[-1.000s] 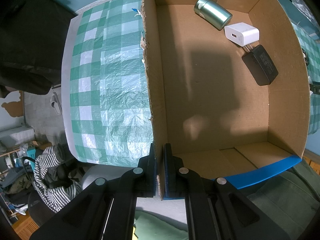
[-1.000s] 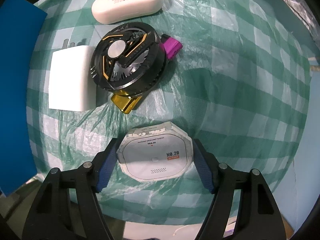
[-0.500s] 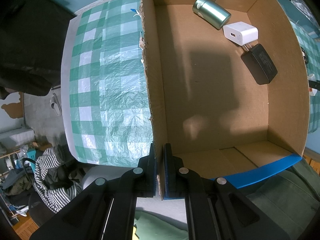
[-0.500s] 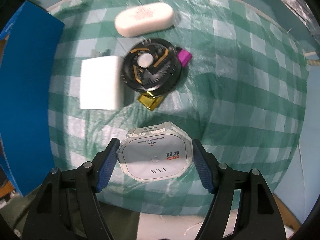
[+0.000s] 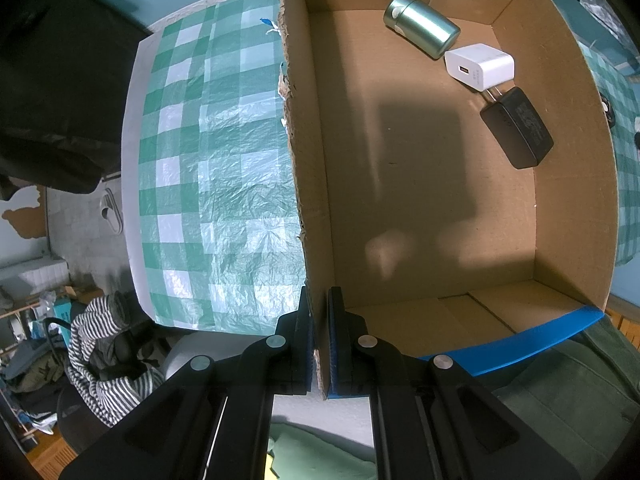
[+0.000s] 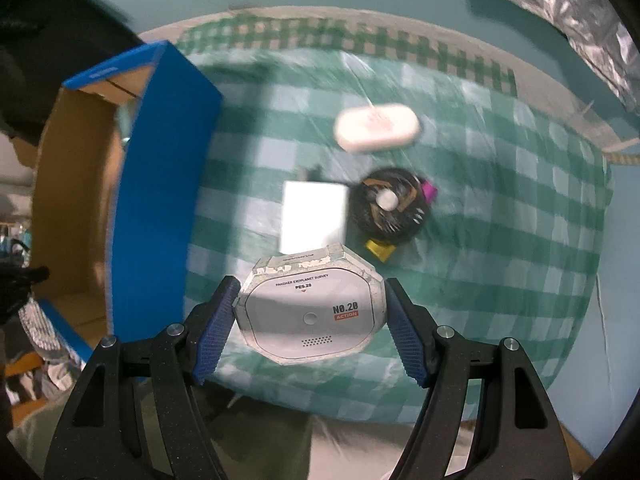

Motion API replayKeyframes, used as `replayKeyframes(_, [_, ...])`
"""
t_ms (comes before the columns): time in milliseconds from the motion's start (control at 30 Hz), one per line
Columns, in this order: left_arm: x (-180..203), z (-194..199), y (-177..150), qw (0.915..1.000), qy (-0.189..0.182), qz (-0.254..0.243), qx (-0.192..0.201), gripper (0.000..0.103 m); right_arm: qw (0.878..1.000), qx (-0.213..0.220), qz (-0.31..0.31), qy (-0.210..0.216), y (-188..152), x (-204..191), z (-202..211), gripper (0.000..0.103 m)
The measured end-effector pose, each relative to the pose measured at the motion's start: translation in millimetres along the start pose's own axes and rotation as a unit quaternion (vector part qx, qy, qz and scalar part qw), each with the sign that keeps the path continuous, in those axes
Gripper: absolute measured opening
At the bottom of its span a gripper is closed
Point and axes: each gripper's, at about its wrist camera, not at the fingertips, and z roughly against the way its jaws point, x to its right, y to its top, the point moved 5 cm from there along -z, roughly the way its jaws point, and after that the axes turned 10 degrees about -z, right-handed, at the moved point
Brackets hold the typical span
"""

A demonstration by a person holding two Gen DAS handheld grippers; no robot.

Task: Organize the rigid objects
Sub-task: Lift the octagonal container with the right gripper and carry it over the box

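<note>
**Octagonal case held clear of the table, box steadied for the drop**

The right gripper [image 6: 310,326] carries a white octagonal case [image 6: 310,312] printed "NO.20 ACTION", its blue-padded fingers [image 6: 214,330] pressed against the case's two opposite sides and spread wide to span it. The case hangs above the near edge of the green-checked table [image 6: 500,240], clear of the cloth. Across the table lie the things not yet sorted: a white charger block [image 6: 312,216], a black round fan [image 6: 390,206] touching it on the right, with a purple piece and a yellow piece poking from under the fan, and a white oval case [image 6: 376,126] farther off.

To the left stands the cardboard box [image 6: 160,184] with blue outer faces — the likely destination. The left gripper [image 5: 320,340] is clamped shut on the box's torn near-left wall, one finger inside and one outside, apparently to keep the light carton from sliding while items go in. Already on its floor, at the far right, sit a green metal canister [image 5: 420,30], a white USB adapter [image 5: 478,66] and a black power adapter [image 5: 518,130], the last two touching. Most of the floor is bare — room enough for the case, judged by eye.
</note>
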Motion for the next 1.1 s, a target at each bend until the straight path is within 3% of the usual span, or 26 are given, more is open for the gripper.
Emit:
replayKeyframes(567, [0.0,0.1,0.6,1.0000,-0.001,0.000,0.001,0.006,0.996,0.034,0.077,0.031,16.3,-99.4,36.1,0.073])
replayKeyframes(1100, [0.4,0.5,1.0,1.0000,-0.001,0.001,0.003,0.006,0.991,0.034,0.127,0.035,30.7,-162.4,25.5,0.073])
